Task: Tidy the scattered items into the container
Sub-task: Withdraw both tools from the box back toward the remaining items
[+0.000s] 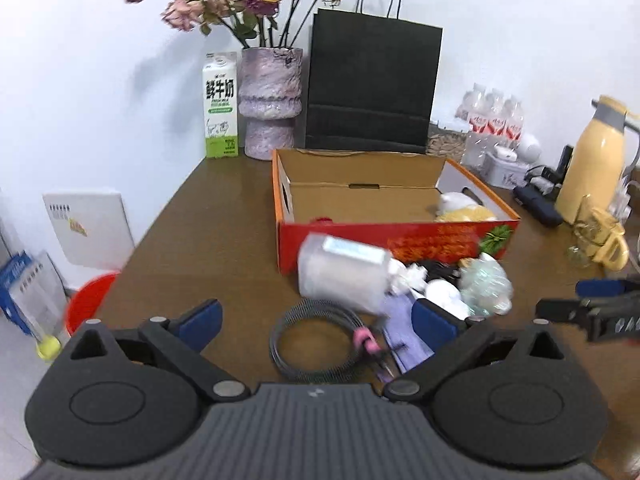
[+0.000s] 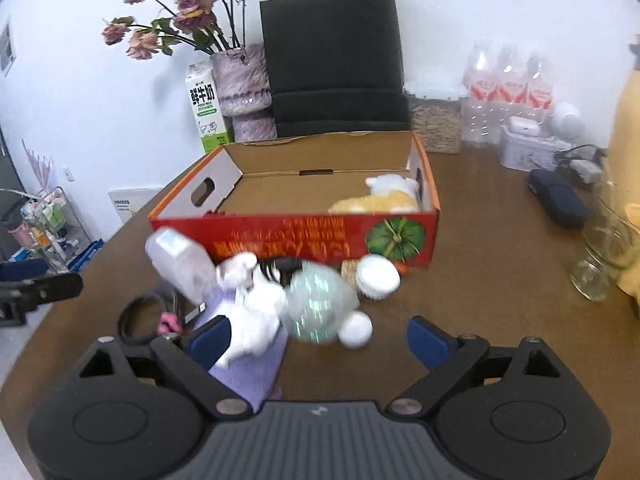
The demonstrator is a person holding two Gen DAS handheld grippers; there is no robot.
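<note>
An open red cardboard box [image 1: 400, 236] [image 2: 280, 236] stands mid-table with a yellow and white plush toy [image 1: 464, 210] [image 2: 380, 200] in its right end. In front of it lie a clear plastic jar [image 1: 340, 276] [image 2: 180, 264] on its side, a coiled grey cable [image 1: 288, 344] [image 2: 136, 320], a purple cloth [image 1: 404, 332] [image 2: 252, 372], a white soft toy [image 2: 256, 312], a shimmering ball [image 1: 484, 284] [image 2: 320, 304] and a ridged white cap [image 2: 378, 276]. My left gripper [image 1: 318, 320] is open over the cable. My right gripper [image 2: 320, 338] is open around the ball, not pressing it.
Along the back wall stand a milk carton [image 1: 220, 104], a vase of dried roses [image 1: 270, 100], a black paper bag [image 1: 372, 88] and water bottles [image 2: 508, 80]. A yellow flask [image 1: 596, 156], a dark case [image 2: 558, 198] and a glass jar [image 2: 600, 264] sit right. A red bucket [image 1: 86, 300] is on the floor.
</note>
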